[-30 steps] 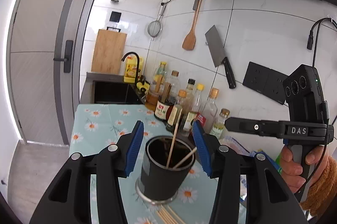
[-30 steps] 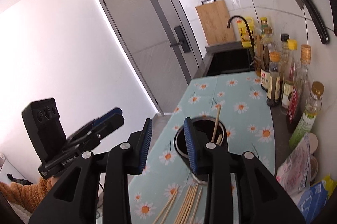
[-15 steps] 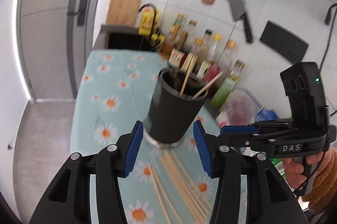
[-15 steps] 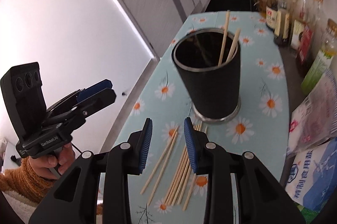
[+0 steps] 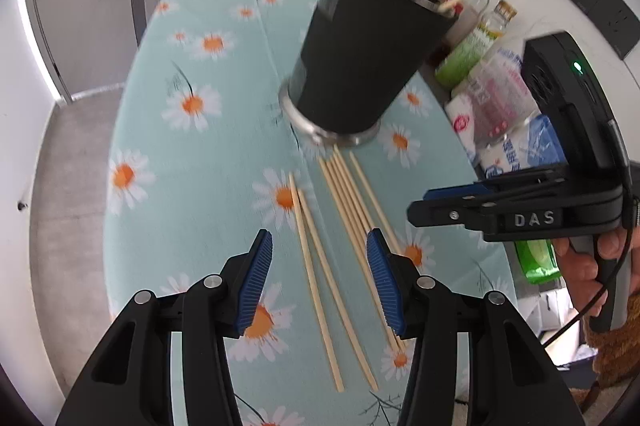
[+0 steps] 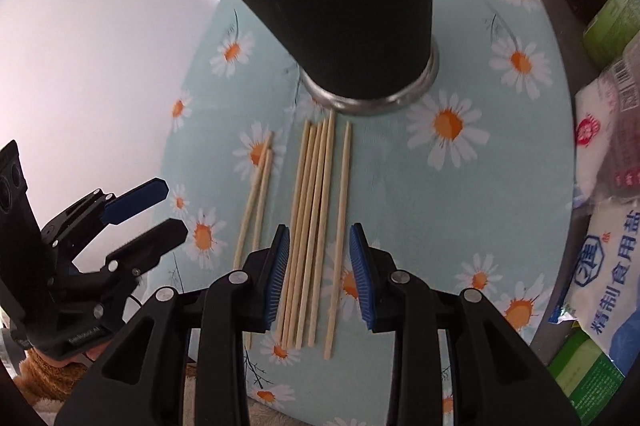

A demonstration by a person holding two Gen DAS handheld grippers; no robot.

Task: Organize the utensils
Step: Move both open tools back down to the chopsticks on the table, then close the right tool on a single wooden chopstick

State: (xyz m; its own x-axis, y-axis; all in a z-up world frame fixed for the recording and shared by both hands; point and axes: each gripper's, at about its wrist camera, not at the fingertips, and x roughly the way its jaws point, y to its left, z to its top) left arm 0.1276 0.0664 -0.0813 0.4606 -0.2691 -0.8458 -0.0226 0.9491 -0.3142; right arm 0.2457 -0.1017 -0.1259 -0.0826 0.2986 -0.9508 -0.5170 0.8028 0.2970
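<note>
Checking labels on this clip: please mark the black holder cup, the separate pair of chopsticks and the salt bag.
black holder cup [image 5: 360, 66], left wrist view, side wall.
pair of chopsticks [image 6: 256, 202], right wrist view, mid-shaft.
salt bag [image 6: 608, 266], right wrist view, printed front.

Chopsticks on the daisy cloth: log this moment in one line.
left claw: open above two chopsticks | right claw: open above chopstick bundle | black holder: two chopsticks inside

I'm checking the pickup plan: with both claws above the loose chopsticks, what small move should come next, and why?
Probably lower the right claw onto the bundle of pale wooden chopsticks and close. Its jaws stand open, straddling that bundle lying flat on the daisy-print tablecloth, nothing gripped yet. The black cup waits just beyond.
</note>
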